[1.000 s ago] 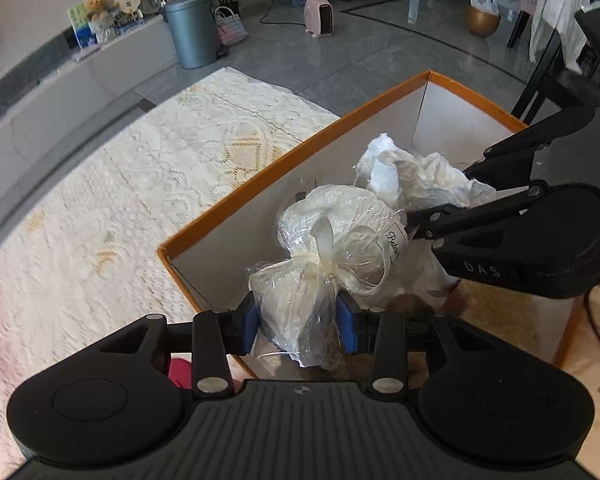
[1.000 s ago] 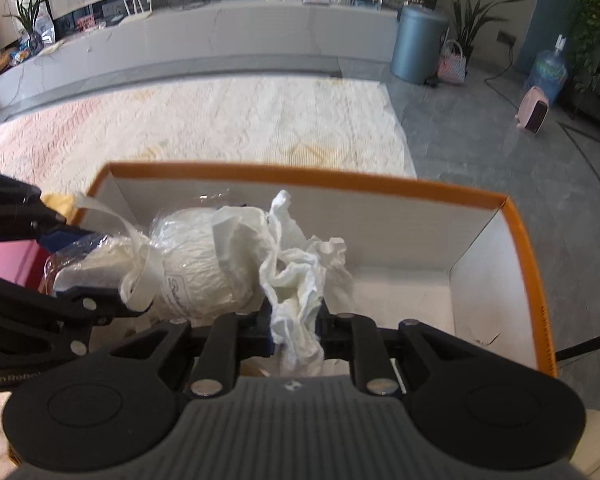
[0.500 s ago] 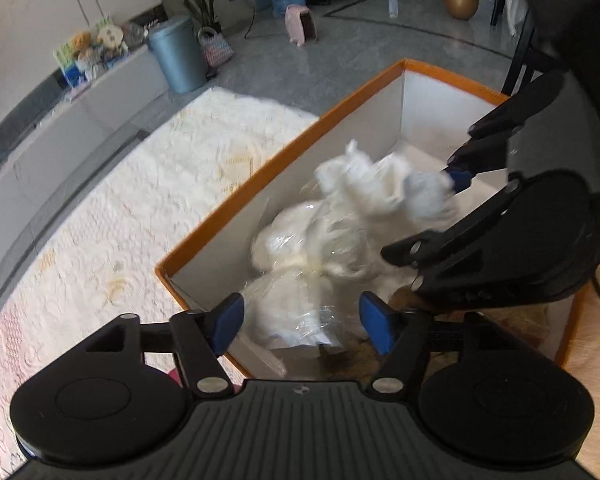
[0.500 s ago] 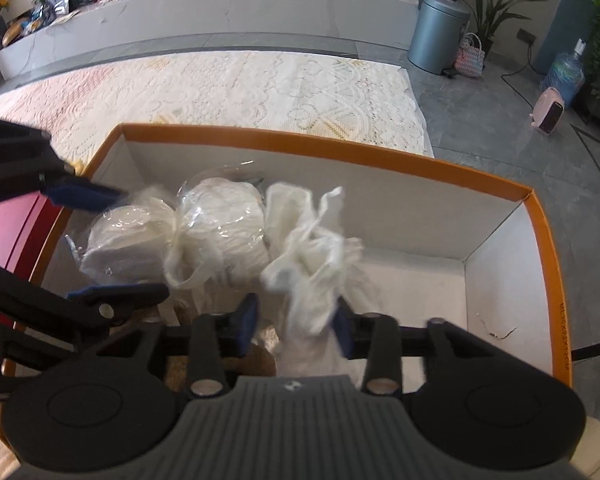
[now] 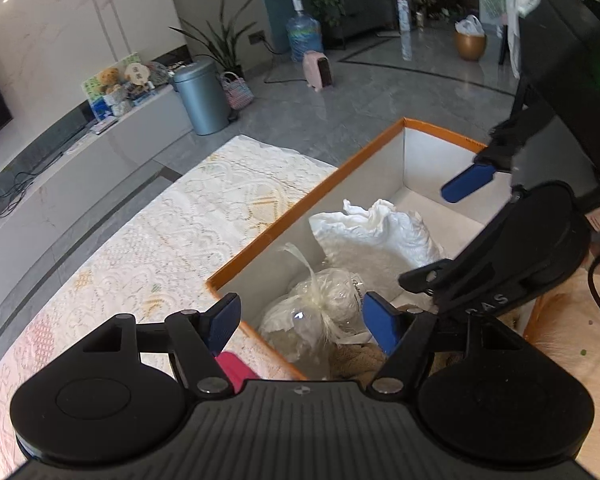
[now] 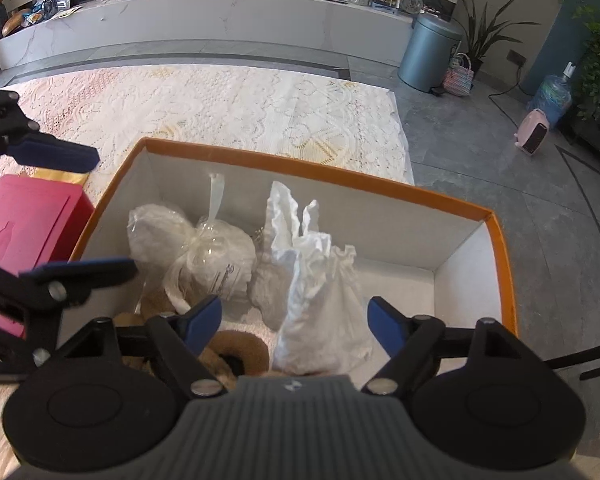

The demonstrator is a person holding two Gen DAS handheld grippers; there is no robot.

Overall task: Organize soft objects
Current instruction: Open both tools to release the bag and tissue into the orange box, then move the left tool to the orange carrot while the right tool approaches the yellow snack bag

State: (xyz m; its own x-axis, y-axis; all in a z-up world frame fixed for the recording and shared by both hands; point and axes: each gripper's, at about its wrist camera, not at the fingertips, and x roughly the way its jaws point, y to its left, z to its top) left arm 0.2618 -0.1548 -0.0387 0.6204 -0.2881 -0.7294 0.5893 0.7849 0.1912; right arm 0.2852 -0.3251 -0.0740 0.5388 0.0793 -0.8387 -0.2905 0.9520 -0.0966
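Note:
An orange-rimmed white box (image 5: 284, 224) (image 6: 300, 162) holds a clear bag of white soft stuff tied with a ribbon (image 5: 320, 308) (image 6: 204, 248), a crumpled white cloth bundle (image 5: 376, 232) (image 6: 316, 280) and a brown plush piece (image 6: 236, 348). My left gripper (image 5: 304, 320) is open and empty above the tied bag. My right gripper (image 6: 296, 320) is open and empty above the white bundle. Each gripper shows in the other's view, the right (image 5: 500, 240) and the left (image 6: 40, 216).
A pink box (image 6: 24, 224) (image 5: 236, 364) stands left of the orange box on a lace-covered surface (image 6: 220, 112). Beyond lie a grey floor, a blue-grey bin (image 6: 428, 54), a low white cabinet (image 6: 180, 28) and a pink heater (image 6: 534, 136).
Both grippers opened, letting go of the tied bag and the white bundle, which now lie in the box. Both grippers rose and drew back.

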